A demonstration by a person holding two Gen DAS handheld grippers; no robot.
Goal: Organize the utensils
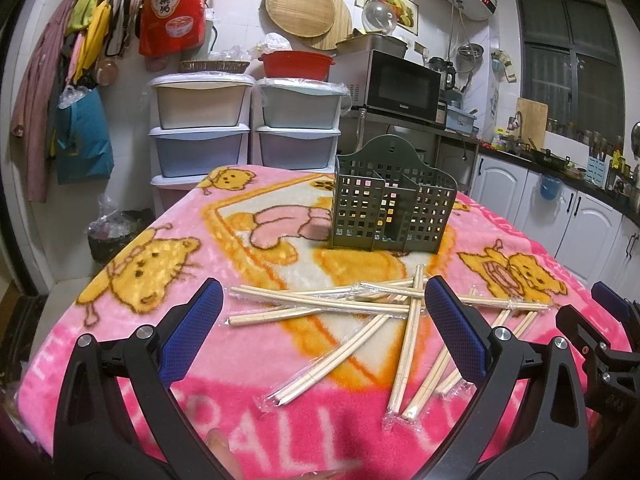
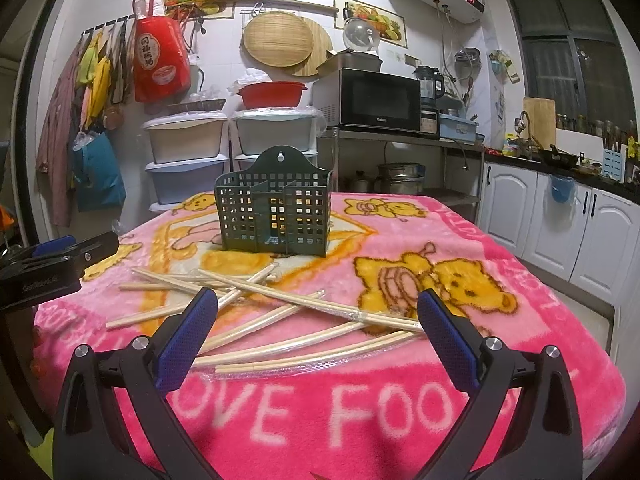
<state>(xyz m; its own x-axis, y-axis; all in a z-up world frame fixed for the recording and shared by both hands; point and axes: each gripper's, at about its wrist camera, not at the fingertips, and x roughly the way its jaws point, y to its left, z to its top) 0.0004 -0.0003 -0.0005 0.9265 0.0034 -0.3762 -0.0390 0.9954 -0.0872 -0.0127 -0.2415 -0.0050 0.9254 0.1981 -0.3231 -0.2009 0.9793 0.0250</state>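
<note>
Several pairs of wooden chopsticks in clear wrappers (image 1: 340, 308) (image 2: 280, 320) lie scattered in a loose pile on the pink cartoon blanket (image 1: 260, 420) (image 2: 400, 400). Behind them stands a dark green slotted utensil holder (image 1: 390, 204) (image 2: 276, 208), upright and with nothing seen inside. My left gripper (image 1: 324, 300) hovers open over the near side of the pile, holding nothing. My right gripper (image 2: 318, 304) is open too, just in front of the pile. The right gripper's side (image 1: 612, 320) shows at the right edge of the left wrist view, and the left gripper's side (image 2: 60, 260) at the left edge of the right wrist view.
The table's edges drop off on all sides. Stacked plastic drawers (image 1: 200, 128) and a microwave (image 2: 376, 100) on a metal shelf stand behind the table. White kitchen cabinets (image 2: 560, 216) run along the right. A lined bin (image 1: 116, 232) sits on the floor at the left.
</note>
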